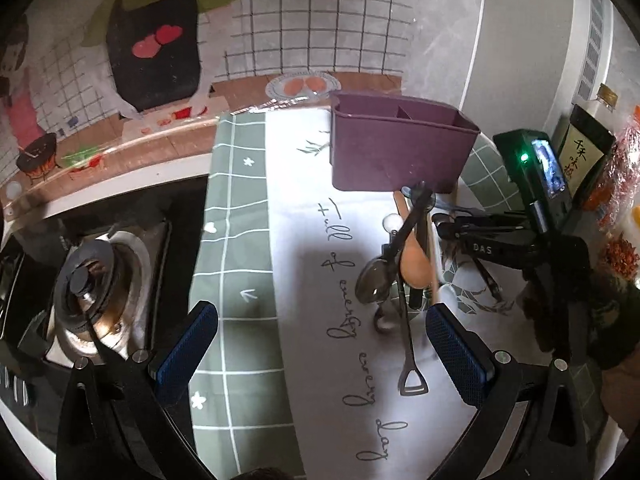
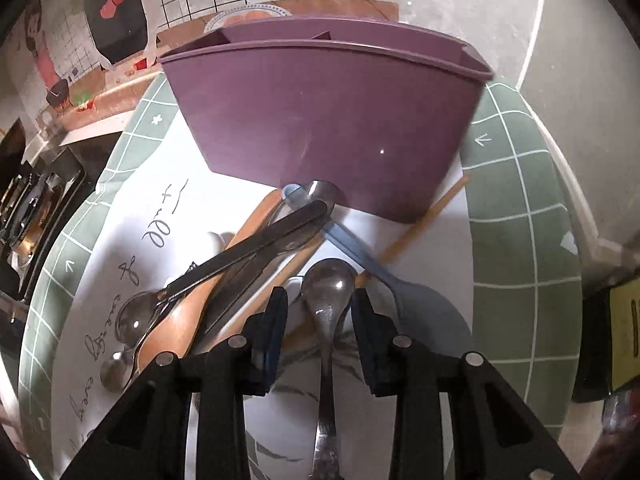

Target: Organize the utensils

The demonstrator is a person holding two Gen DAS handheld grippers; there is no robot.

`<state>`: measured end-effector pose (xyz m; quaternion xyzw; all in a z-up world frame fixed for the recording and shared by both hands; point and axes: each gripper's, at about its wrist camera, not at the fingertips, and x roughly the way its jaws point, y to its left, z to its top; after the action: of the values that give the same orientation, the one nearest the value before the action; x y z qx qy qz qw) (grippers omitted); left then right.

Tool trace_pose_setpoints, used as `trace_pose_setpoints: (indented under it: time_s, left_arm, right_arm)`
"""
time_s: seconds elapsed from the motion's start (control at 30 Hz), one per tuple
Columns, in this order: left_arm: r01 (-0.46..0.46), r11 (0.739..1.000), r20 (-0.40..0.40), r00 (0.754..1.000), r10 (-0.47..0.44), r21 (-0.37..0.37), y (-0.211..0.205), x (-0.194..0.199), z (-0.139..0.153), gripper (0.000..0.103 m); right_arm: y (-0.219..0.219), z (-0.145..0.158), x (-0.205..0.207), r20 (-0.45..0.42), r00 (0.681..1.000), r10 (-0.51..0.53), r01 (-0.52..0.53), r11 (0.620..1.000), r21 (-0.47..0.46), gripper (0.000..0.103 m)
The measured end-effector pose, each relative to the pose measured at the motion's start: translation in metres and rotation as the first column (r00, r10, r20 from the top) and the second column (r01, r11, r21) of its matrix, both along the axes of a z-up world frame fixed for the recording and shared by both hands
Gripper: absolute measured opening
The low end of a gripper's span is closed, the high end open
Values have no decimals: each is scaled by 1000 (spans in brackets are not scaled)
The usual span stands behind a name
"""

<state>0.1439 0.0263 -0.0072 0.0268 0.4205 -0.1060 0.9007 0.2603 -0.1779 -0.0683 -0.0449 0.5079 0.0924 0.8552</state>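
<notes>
Right tool [image 2: 320, 300] half-closed around shiny steel spoon [image 2: 327, 292], pads not visibly pressing; left tool [image 1: 320, 344] released; risks dragging tangled neighbouring cutlery toward purple plastic caddy [image 2: 320, 120].

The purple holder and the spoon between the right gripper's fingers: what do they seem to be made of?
Purple holder: probably plastic, matte, one even colour, with a thin moulded rim and an inner divider. Spoon: apparently metal, likely polished steel; its grey bowl shows bright mirror-like glints. It lies between the right gripper's pads; no contact shows.
</notes>
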Motion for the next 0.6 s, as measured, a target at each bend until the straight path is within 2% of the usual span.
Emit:
trace_pose_setpoints:
  time_s: [0.2, 0.3, 0.33, 0.37, 0.43, 0.53, 0.6]
  left_arm:
    - [112, 993, -31, 993, -113, -20, -30, 32, -12, 103]
    - [199, 976, -56, 977, -204, -90, -50, 62, -18, 101]
    - [219, 970, -59, 972, -226, -110, -57, 72, -18, 91]
    - [231, 967, -62, 969, -239, -105, -64, 81, -19, 75]
    - [275, 959, -66, 958, -279, -62, -85, 99, -21, 62]
    - [342, 940, -83, 937, -340, 5, -113, 124, -29, 60]
    - [359, 932, -119, 929, -351, 47, -126, 137, -37, 51]
  right_arm:
    - [-32, 21, -28, -3, 996, -91, 91, 992, 91, 22]
    - [-57, 33, -47, -2, 987, -158, 157, 977, 148, 23]
    - [-63, 37, -54, -3, 984, -177, 175, 971, 164, 23]
    - [-69, 40, -61, 1, 981, -193, 189, 966, 178, 23]
    - [-78, 45, -73, 15, 977, -211, 205, 961, 185, 23]
    - [-84, 47, -86, 30, 974, -226, 217, 959, 184, 23]
    - [-86, 46, -91, 31, 971, -236, 227, 956, 187, 23]
